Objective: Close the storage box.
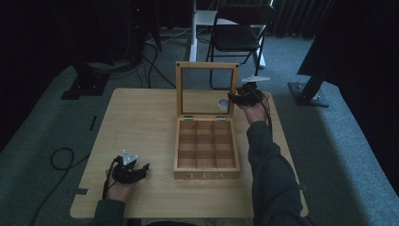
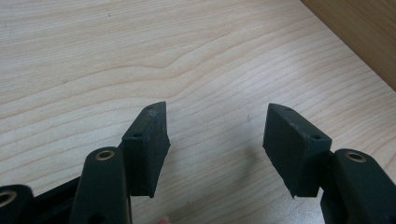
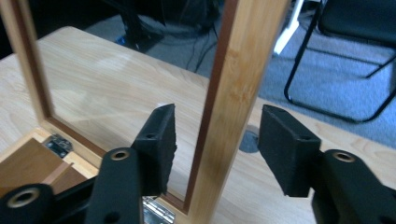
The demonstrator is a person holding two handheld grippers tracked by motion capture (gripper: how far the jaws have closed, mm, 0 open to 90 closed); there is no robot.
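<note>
The wooden tea box (image 1: 206, 150) (lettered TEA on its front) sits right of centre on the table, its glass-paned lid (image 1: 207, 89) standing upright and open, nine compartments bare.

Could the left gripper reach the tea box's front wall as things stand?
Probably yes: the left gripper rests open on the table, and bare wood lies between it and the tea box.
</note>
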